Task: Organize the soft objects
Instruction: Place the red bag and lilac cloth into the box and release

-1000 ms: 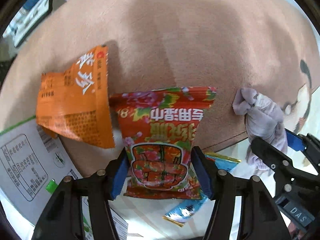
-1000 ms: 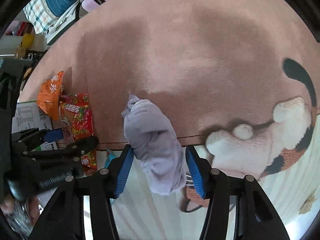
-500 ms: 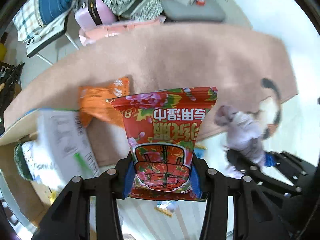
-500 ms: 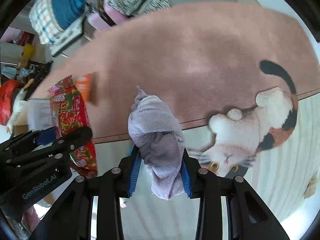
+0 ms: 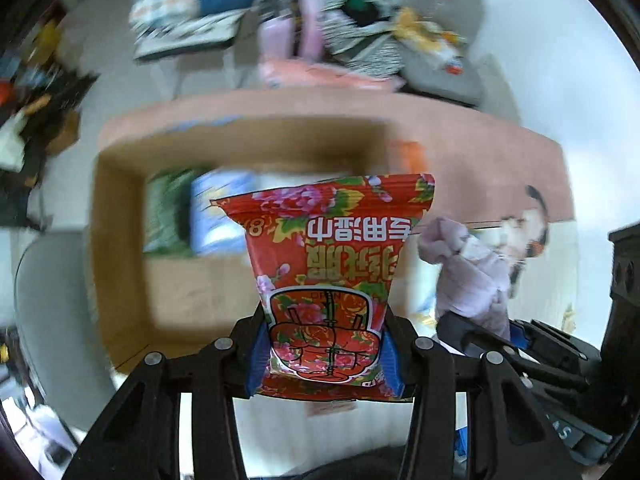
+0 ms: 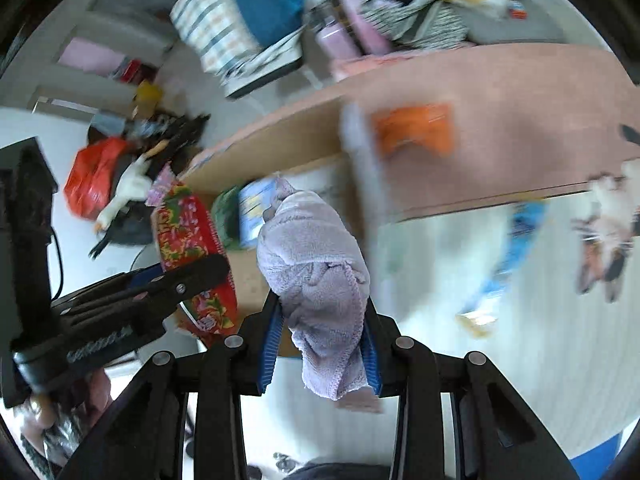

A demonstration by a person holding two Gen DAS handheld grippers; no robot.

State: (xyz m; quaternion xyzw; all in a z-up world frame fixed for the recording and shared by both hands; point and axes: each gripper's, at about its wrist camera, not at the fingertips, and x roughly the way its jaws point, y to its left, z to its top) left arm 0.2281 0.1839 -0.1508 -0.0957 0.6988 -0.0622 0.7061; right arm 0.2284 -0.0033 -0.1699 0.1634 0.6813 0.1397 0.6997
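Up close, the left tool [image 5: 323, 354] pinches a glossy red pack [image 5: 332, 272] by its base above the open cardboard box [image 5: 120, 256]; the right tool [image 6: 320, 344] squeezes a fluffy lilac towel [image 6: 316, 256] alongside. Slick film could slip free; the drooping towel might snag the box rim.

The left gripper [image 5: 325, 354] and right gripper [image 6: 320, 346] share one build: matte black linkage arms studded with round silver screws, and ribbed blue pads [image 6: 270, 342] lining the inner faces of the fingers.
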